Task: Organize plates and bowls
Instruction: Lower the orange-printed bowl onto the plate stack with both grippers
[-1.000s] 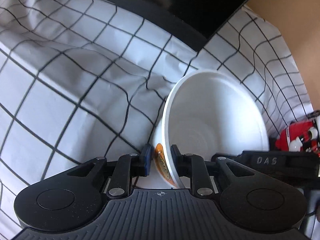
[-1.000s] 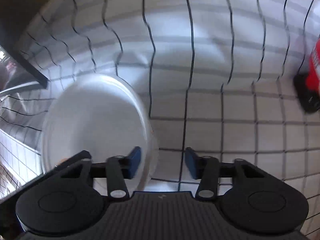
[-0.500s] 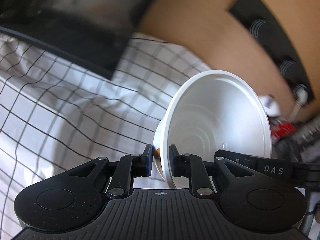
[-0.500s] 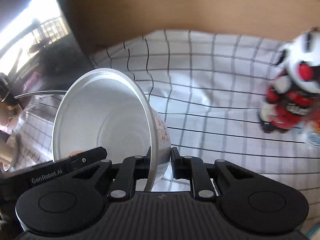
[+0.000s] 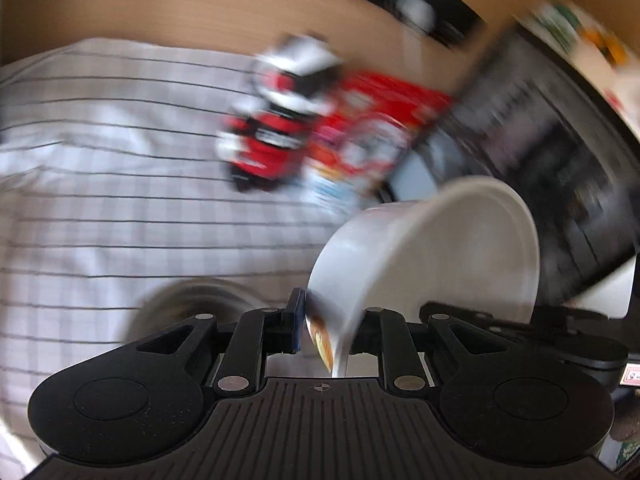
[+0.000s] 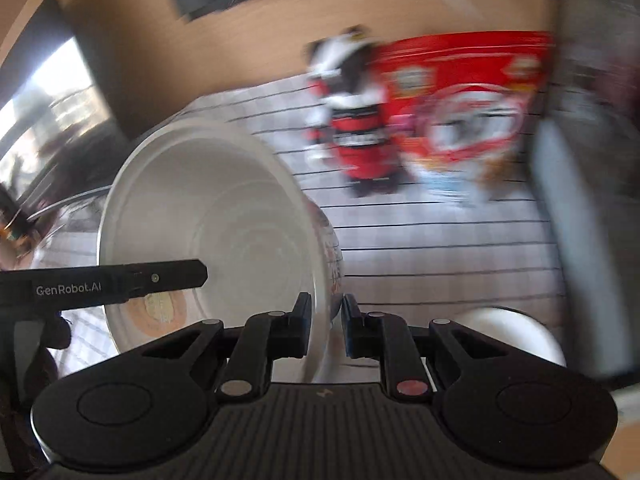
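A white bowl with an orange print on its outside is held on its side above the checked tablecloth. My left gripper is shut on its rim at one edge. My right gripper is shut on the rim of the same white bowl from the opposite side. A second, pale bowl lies blurred on the cloth below the left gripper; it also shows in the right wrist view.
A red, white and black toy figure and a red snack package stand at the back of the cloth. A dark appliance stands at the right. A tan wall lies behind.
Both grippers have lifted the bowl off the cloth and swung it toward the toy and the red package. The right gripper closed on the rim a second ago. The views are motion-blurred.
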A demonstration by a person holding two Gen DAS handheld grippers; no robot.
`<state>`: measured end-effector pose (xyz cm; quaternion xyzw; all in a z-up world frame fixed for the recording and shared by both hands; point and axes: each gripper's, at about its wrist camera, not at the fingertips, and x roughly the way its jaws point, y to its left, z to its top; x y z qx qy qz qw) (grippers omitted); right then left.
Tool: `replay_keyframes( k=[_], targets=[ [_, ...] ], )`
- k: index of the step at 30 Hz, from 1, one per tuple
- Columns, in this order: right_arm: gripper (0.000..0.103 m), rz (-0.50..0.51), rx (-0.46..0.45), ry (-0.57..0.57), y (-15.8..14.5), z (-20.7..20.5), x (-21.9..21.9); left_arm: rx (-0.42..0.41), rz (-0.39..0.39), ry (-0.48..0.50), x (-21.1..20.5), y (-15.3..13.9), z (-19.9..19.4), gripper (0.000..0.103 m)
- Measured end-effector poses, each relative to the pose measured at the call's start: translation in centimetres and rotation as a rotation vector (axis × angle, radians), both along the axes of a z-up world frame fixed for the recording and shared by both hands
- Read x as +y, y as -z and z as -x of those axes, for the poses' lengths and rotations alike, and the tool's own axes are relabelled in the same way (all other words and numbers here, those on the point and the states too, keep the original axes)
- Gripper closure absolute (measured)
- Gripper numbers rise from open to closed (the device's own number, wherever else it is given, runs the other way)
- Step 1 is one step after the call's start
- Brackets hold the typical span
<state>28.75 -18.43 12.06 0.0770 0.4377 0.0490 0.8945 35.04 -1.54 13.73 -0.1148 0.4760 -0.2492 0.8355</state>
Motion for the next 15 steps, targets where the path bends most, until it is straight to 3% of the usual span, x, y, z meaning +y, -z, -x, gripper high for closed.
replay_keyframes(
  k=[3,8,15],
  targets=[
    [0.087,0.003,-0.011,0.088,0.6,2.3,-4.7,0.012,-0.017,0.095,-5.1,0.8,-0.4,0.083],
    [0.087,0.025,0.029,0.191,3.5,4.0,-9.6,0.103,-0.083,0.171,-11.7,4.4,-1.6,0.083],
    [0.086,-0.056,0.095,0.258,6.9,4.5,-12.4,0.158,-0.154,0.187,-15.1,7.3,-2.8,0.082]
  ],
)
